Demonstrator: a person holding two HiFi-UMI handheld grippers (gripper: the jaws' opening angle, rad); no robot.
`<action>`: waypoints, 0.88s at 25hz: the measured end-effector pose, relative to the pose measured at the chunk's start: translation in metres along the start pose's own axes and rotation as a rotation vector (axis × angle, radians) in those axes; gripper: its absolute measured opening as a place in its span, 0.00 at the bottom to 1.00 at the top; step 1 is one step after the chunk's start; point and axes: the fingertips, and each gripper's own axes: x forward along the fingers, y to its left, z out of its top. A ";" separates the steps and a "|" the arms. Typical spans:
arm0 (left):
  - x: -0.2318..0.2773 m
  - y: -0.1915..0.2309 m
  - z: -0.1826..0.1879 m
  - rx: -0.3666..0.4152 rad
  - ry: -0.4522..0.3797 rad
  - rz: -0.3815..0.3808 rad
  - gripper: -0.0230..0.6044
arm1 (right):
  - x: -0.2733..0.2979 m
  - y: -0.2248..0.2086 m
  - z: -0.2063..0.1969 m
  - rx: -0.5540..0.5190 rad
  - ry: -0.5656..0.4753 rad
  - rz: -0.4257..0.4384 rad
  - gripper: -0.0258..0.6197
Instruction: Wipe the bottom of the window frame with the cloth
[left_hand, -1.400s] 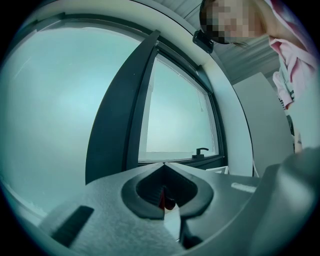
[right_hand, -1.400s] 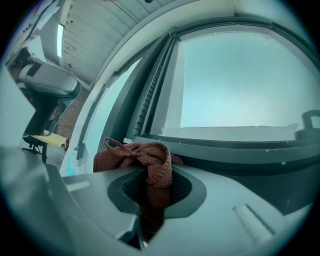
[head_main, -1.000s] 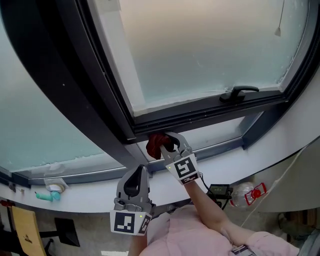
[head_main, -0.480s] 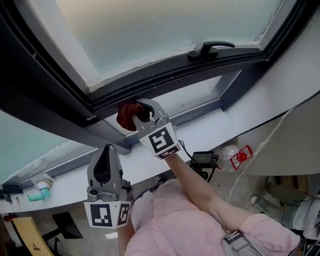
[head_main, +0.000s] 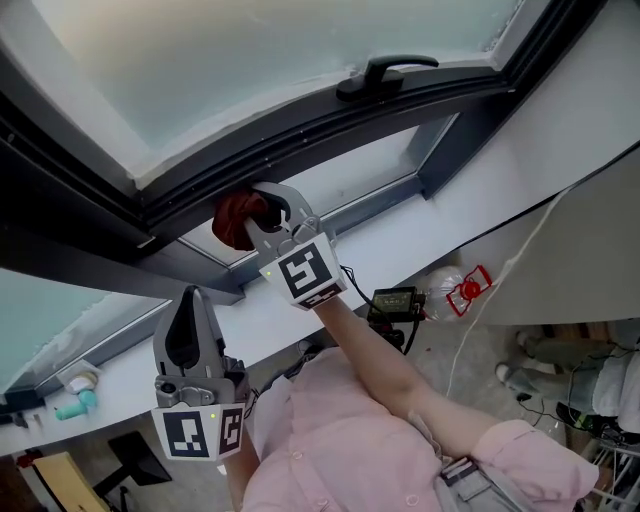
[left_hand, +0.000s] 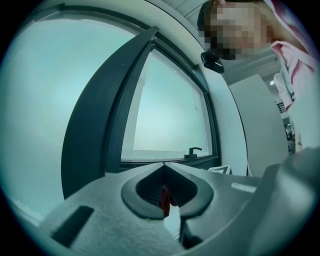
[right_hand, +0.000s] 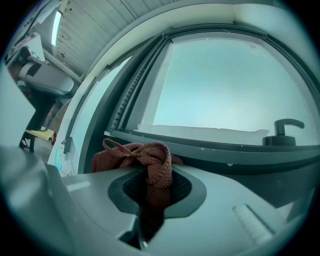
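my right gripper (head_main: 255, 208) sits against the bottom of the window frame (head_main: 320, 130), and the cloth (head_main: 232, 219) in its jaws touches the frame. the handle (head_main: 385, 72) lies further right on that frame. my left gripper (head_main: 189, 298) hangs lower left, nearer me, above the sill (head_main: 420, 230).

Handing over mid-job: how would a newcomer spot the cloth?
Find the frosted window's dark grey frame. Along its bottom rail, left of the black lever handle, the right tongs clamp a crumpled rust-red woven cloth, the only red thing on it.
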 end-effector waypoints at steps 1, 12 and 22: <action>0.000 0.000 0.000 -0.001 0.000 -0.001 0.03 | -0.001 -0.003 -0.001 0.000 0.002 -0.008 0.13; 0.007 -0.006 0.000 -0.002 -0.006 -0.048 0.03 | -0.015 -0.031 -0.004 0.002 0.000 -0.090 0.13; 0.008 -0.010 0.002 0.015 -0.010 -0.068 0.03 | -0.017 -0.035 -0.009 0.064 0.028 -0.114 0.13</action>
